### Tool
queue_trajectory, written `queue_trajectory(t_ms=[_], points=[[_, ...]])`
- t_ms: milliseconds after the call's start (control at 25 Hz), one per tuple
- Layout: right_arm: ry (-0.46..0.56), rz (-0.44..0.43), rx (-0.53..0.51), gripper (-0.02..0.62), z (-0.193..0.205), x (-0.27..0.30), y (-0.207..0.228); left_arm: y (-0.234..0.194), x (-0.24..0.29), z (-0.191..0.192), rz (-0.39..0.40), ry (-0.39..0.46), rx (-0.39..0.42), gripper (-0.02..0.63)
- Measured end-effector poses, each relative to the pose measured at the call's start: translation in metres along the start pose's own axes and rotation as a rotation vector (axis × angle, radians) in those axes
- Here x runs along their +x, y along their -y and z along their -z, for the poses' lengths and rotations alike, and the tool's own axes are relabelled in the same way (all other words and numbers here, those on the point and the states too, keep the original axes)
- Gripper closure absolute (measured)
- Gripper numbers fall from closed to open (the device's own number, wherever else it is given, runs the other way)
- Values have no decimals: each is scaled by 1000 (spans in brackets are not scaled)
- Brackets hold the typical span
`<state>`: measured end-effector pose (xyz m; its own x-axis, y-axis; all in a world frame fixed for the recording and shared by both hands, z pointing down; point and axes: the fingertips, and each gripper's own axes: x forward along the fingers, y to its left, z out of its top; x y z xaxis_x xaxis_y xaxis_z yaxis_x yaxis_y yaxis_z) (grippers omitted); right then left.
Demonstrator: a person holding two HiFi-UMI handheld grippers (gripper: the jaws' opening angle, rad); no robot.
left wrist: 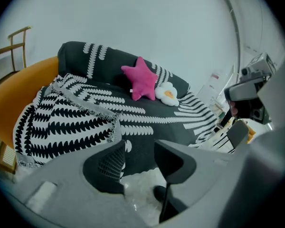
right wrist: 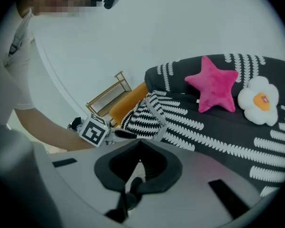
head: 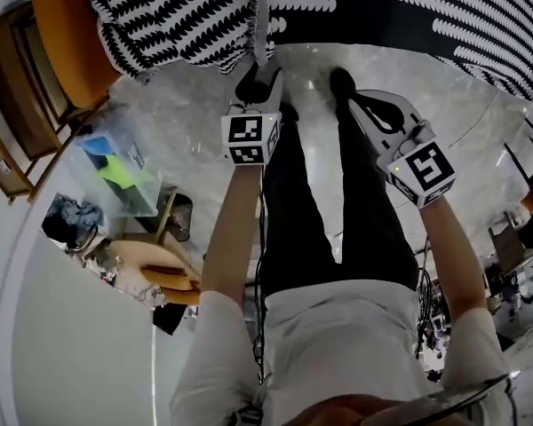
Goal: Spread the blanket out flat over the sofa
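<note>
Dark leaf-patterned sofa [left wrist: 152, 122], right end cut off in the left gripper view. On its left end, black-and-white blanket [left wrist: 61, 122], bunched up, lower folds hidden. Against the backrest, pink star cushion [left wrist: 141, 82] touching smaller fried-egg cushion [left wrist: 167, 93]. Left gripper [left wrist: 138, 151] spread, empty. Right gripper [right wrist: 139, 146] pressed together, holding nothing.

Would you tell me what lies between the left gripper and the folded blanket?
Only bare pale floor. In the left gripper view, the open left gripper sits short of the blanket, with nothing between its jaws.
</note>
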<state>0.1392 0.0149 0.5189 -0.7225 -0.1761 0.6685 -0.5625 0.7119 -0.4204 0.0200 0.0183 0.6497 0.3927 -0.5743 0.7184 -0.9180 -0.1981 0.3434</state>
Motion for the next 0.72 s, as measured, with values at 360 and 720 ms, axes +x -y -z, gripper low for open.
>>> queue_trajectory(t_ms=[360,720], points=[[18,-15,28,595,31,37,13,-30,59,38,-65,-39,-24,411],[6,-15,50,595,59,53,22,-50,115,70,-166,-119,-34,411]])
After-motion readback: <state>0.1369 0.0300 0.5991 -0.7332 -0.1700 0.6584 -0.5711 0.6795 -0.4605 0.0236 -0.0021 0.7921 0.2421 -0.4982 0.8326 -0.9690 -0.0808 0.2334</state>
